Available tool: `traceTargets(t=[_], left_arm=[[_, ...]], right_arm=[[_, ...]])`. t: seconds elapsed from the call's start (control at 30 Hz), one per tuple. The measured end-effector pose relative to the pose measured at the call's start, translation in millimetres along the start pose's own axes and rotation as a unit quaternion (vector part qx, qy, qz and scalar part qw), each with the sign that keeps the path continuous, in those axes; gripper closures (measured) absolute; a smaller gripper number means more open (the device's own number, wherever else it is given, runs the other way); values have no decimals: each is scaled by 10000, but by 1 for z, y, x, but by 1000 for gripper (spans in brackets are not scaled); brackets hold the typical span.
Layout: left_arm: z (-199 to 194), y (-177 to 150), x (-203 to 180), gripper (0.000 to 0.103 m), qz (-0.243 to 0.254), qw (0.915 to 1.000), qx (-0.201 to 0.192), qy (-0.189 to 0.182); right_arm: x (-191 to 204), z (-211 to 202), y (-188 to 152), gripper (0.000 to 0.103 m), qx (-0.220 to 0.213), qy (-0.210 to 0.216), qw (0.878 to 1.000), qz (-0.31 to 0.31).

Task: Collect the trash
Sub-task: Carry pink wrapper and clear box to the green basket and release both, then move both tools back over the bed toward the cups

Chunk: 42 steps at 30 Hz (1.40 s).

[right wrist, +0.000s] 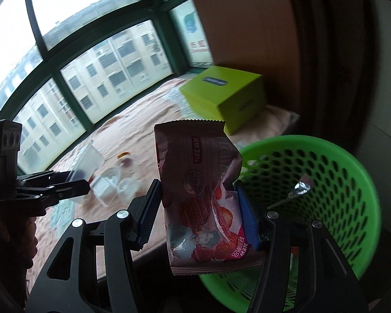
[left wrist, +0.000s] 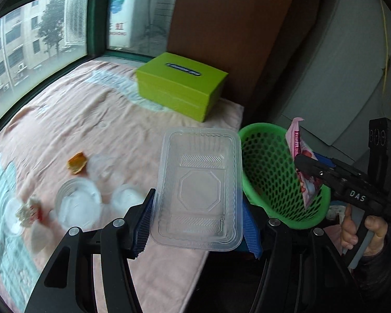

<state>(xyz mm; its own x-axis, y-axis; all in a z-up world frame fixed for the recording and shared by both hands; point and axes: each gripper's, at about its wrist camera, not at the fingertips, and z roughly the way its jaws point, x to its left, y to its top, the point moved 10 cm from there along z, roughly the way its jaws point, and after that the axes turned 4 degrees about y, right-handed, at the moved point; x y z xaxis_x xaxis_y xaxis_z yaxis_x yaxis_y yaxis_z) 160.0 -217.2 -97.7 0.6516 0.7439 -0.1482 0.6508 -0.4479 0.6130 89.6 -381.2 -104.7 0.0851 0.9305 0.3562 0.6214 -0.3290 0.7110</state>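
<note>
In the left wrist view a clear plastic tray (left wrist: 199,187) stands upright between the blue pads of my left gripper (left wrist: 198,198), which is shut on it, just left of the green mesh basket (left wrist: 268,172). My right gripper (left wrist: 303,164) holds a pink snack wrapper (left wrist: 306,177) above the basket's near rim. In the right wrist view the wrapper (right wrist: 200,195) fills the gap between the pads of my right gripper (right wrist: 198,182). The basket (right wrist: 325,182) lies just right of it, with a scrap of foil (right wrist: 301,186) inside. My left gripper (right wrist: 87,185) is far left.
On the pink cloth (left wrist: 91,109) lie an orange peel (left wrist: 77,163), clear plastic cups (left wrist: 78,206) and crumpled paper (left wrist: 30,210). A lime-green box (left wrist: 181,83) sits at the back by a brown panel. Windows run along the far side. The basket stands off the cloth's right edge.
</note>
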Motion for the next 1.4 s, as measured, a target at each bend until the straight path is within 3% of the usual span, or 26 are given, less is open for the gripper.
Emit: traceTargets(t=[0.27, 0.7, 1.27, 1.4], left_arm=[[20, 20, -58, 46, 280, 9990, 44, -354], [38, 41, -112, 45, 405, 9966, 57, -716], [80, 44, -161, 45, 435, 9929, 416, -1024], [83, 43, -172, 40, 442, 9914, 435, -1149]], right_arm=[[-52, -22, -8, 39, -70, -362, 9985, 405], [-88, -40, -15, 22, -217, -582, 9953, 736], [-110, -70, -13, 21, -559, -706, 9909, 1002], [-110, -72, -13, 21, -582, -680, 9908, 1015]])
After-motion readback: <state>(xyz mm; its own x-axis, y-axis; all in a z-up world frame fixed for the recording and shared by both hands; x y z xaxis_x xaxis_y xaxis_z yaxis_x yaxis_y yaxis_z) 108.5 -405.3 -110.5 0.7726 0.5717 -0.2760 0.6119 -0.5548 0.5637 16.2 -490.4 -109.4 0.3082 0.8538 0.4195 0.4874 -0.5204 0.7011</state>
